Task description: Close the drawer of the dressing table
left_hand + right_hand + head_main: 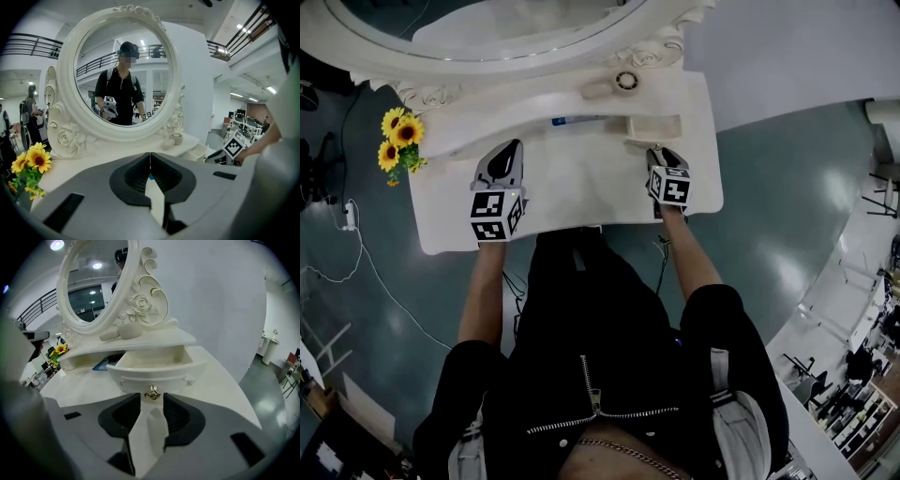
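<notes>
The white dressing table [581, 192] has a small drawer [654, 127] pulled out at its right, under the raised shelf. In the right gripper view the drawer [154, 365] is empty inside, and its gold knob [152, 393] sits right at the tips of my right gripper [151, 398]. The jaws stand apart on either side of the knob without pressing on it. In the head view my right gripper [657, 150] points at the drawer front. My left gripper [514, 145] hovers over the tabletop's left half. Its jaws [150, 157] meet at the tips and hold nothing.
An oval mirror [124, 70] in a carved frame rises at the back. Sunflowers [398, 141] stand at the table's left end. A blue flat item [572, 120] lies under the shelf. On the shelf are a ring-shaped roll [626, 81] and a pale tube [598, 90].
</notes>
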